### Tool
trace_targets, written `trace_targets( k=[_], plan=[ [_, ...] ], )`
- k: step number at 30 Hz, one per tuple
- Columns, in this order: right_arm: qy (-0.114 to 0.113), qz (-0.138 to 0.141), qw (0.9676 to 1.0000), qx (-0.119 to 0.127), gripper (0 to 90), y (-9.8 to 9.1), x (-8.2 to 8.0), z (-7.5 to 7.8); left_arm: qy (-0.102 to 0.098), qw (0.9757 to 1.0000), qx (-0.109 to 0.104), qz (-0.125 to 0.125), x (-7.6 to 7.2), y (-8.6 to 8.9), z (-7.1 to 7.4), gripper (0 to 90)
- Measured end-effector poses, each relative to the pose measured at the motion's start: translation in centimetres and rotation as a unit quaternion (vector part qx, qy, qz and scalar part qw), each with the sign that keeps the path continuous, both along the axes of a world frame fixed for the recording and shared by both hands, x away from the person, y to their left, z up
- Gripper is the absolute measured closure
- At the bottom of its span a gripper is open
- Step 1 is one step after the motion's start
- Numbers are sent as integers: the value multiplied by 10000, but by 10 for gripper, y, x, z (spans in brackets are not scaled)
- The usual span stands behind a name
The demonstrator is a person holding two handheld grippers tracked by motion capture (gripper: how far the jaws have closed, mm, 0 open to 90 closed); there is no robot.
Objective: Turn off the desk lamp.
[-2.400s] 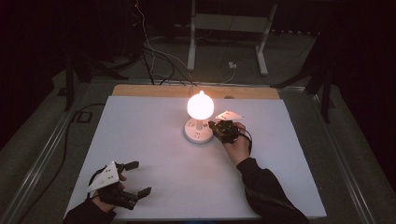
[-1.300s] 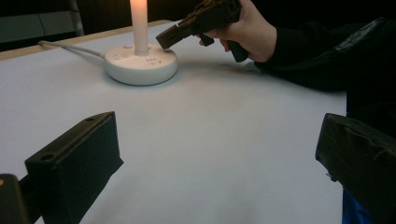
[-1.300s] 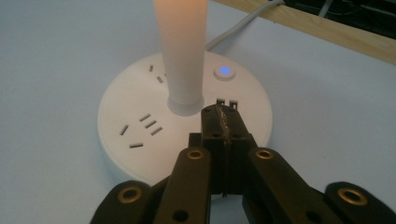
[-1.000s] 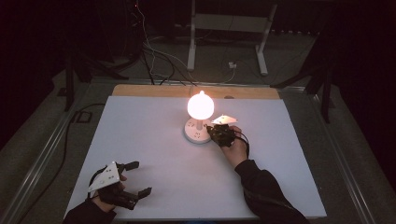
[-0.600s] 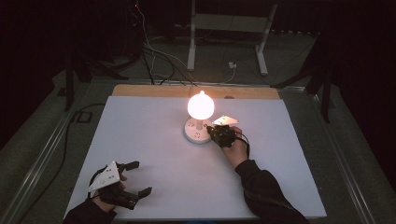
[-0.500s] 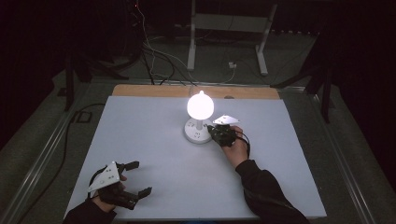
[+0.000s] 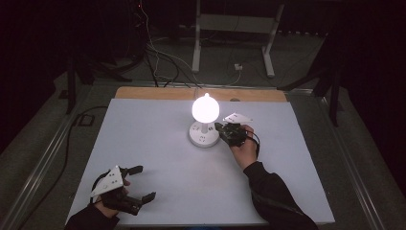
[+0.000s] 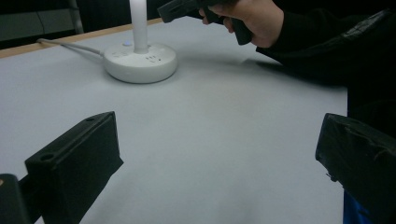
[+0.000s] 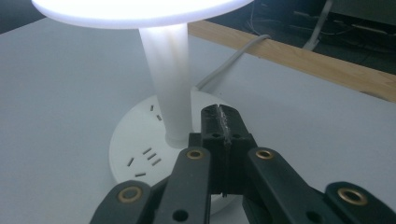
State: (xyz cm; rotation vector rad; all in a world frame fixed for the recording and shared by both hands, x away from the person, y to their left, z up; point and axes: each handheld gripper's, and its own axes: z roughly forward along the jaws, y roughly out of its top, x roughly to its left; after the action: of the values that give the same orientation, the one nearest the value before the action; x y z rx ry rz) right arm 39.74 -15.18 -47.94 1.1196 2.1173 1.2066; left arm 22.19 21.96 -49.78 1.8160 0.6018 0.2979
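Note:
A lit lamp (image 7: 205,108) stands on a round white base (image 7: 201,136) with socket slots, in the middle of the white table (image 7: 158,143). My right gripper (image 7: 221,129) is shut with nothing between its jaws. Its tips (image 9: 219,114) sit over the base's (image 9: 135,140) top, just right of the white stem (image 9: 170,79); I cannot tell if they touch it. At the front left, my left gripper (image 7: 142,183) rests open and holds nothing. The left gripper view has its jaws (image 8: 219,140) wide apart over bare table, with the base (image 8: 140,60) and the right gripper (image 8: 168,10) beyond.
A grey cord (image 9: 243,46) runs from the base to the wooden strip (image 7: 191,93) along the table's far edge. Behind the table a white stand (image 7: 232,28) and loose cables (image 7: 158,52) lie on the dark floor. The room around the table is dark.
My right gripper has edged slightly left, closer to the lamp's stem. The left gripper has stayed in place.

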Motion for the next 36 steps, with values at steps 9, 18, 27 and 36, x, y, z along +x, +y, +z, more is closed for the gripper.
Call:
trace_targets(
  k=[9,18,27,36],
  plan=[
    [116,40,9998,-166,896,5,2,-12,-7,10000,13,-9,-1,0,0,5],
    [262,89,9990,-354,896,10,3,-25,-7,10000,-3,-8,-1,0,0,6],
    [264,92,9986,-446,897,11,4,-29,-5,10000,-14,-12,-1,0,0,5],
    [309,135,9988,-363,896,8,5,-30,-2,10000,0,-9,-1,0,0,5]
  ],
)
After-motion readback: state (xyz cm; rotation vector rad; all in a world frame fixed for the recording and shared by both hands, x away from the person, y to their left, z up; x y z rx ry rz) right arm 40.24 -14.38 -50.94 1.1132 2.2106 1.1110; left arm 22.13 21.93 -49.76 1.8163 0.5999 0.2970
